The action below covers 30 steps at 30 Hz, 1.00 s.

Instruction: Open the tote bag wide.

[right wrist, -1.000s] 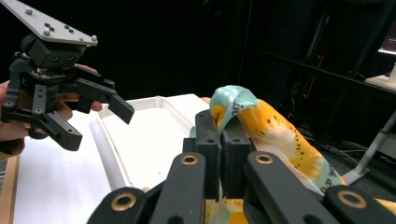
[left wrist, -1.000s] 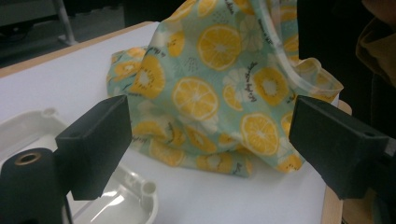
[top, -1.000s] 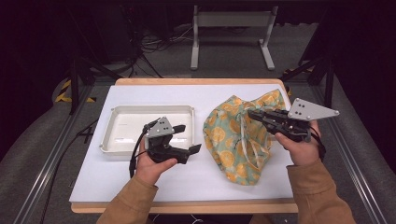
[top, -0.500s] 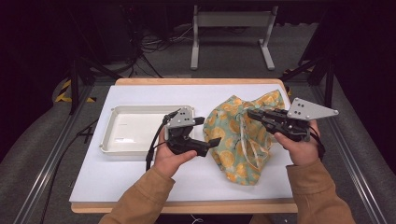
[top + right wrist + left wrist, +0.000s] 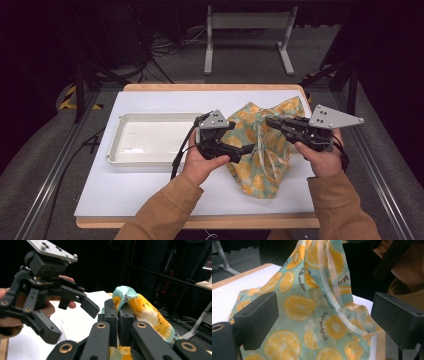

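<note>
Pinching the lemon-print cloth bag (image 5: pixel 260 150) in your right gripper (image 5: pixel 272 123), jaws pressed on fabric; your left gripper (image 5: pixel 242 148), jaws spread, is nearing it, likely to grip next.

a white-topped table (image 5: pixel 150 187) carries a white tray (image 5: pixel 150 140) and an orange-print cloth bag (image 5: pixel 257 165).

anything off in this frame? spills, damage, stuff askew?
Nothing spilled or damaged. The orange-print bag is crumpled and lifted at one spot where the right gripper pinches its fabric; its drawstring hangs loose. The left gripper is open beside the bag. The tray sits square and empty.
</note>
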Available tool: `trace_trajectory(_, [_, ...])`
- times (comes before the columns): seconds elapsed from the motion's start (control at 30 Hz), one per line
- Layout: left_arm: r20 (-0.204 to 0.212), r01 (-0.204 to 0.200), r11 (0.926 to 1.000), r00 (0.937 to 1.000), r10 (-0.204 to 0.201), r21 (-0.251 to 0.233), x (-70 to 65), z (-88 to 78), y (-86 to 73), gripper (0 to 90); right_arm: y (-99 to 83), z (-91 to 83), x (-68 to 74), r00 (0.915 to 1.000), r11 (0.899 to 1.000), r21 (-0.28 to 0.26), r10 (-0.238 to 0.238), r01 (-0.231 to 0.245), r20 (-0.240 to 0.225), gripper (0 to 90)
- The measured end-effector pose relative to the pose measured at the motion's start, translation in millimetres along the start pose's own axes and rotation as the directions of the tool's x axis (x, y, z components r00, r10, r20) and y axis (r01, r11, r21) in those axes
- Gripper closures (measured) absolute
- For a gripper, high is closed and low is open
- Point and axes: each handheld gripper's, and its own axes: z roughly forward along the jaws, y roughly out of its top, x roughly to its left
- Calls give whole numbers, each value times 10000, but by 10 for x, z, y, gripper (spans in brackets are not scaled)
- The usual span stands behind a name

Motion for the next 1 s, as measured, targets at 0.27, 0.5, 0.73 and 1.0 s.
trace_trajectory(0.27, [10, -206, 9998, 9998, 206, 44, -22, 210, 66, 55, -4, 19, 5, 10000, 10000, 31, 9, -9, -40, 873])
trace_trajectory(0.5, [12, -242, 9996, 9997, 242, 140, 23, 368, 93, 69, -8, 15, 6, 10000, 10000, 37, 4, -4, -80, 872])
trace_trajectory(0.73, [-268, -268, 9994, 9993, 274, 203, 57, 477, 106, 111, -20, 17, 14, 9999, 10000, 6, 18, -18, -156, 869])
trace_trajectory(1.0, [-761, -861, 9960, 9932, 876, 229, 42, 484, 111, 303, -29, 6, 20, 9998, 10000, -55, 8, -9, -187, 869])
